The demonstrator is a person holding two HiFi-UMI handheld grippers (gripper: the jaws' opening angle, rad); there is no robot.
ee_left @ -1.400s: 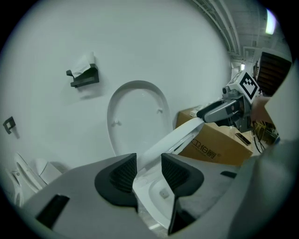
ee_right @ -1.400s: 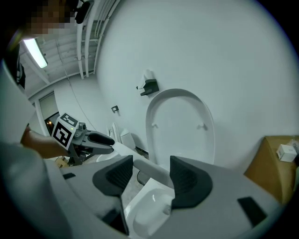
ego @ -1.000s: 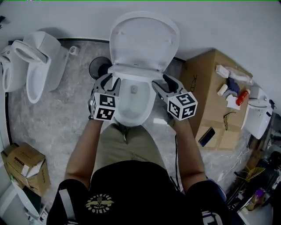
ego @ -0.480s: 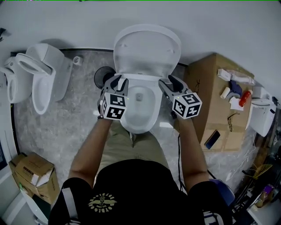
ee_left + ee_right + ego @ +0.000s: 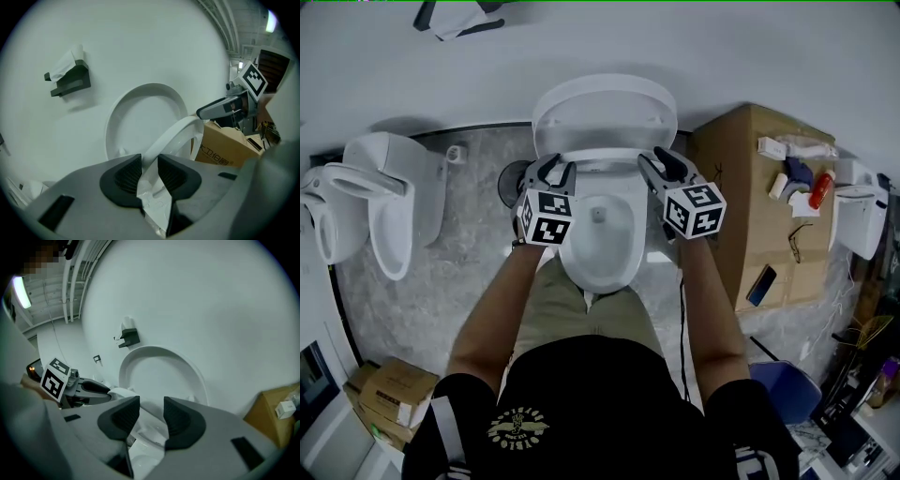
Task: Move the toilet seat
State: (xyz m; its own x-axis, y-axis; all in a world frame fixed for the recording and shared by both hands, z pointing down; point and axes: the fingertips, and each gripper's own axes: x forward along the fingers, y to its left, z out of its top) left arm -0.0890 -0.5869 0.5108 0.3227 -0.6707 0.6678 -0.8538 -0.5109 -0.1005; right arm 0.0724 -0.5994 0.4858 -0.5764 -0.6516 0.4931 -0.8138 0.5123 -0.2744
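The white oval plastic toilet seat (image 5: 605, 166) is tilted partway up over the white ceramic bowl (image 5: 600, 239), spanning the gap between the two grippers. The white oval lid (image 5: 605, 112) stands upright behind it at 12 o'clock, close to the pale wall (image 5: 750, 47), so little room is left that way.

A tall brown cardboard box (image 5: 750, 187) crowds the bowl at 3 o'clock. At 9 o'clock a second white toilet (image 5: 389, 202) sits well apart across grey marbled floor (image 5: 459, 272). A black round object (image 5: 514, 173) lies near the bowl at 10 o'clock.

The left gripper (image 5: 555, 169) is clamped on the seat's left rim, pads pressing both faces. The right gripper (image 5: 658, 161) is closing, with the right rim between its jaws and a gap showing beside the pads.

The seat is a thin, smooth, glossy ring.
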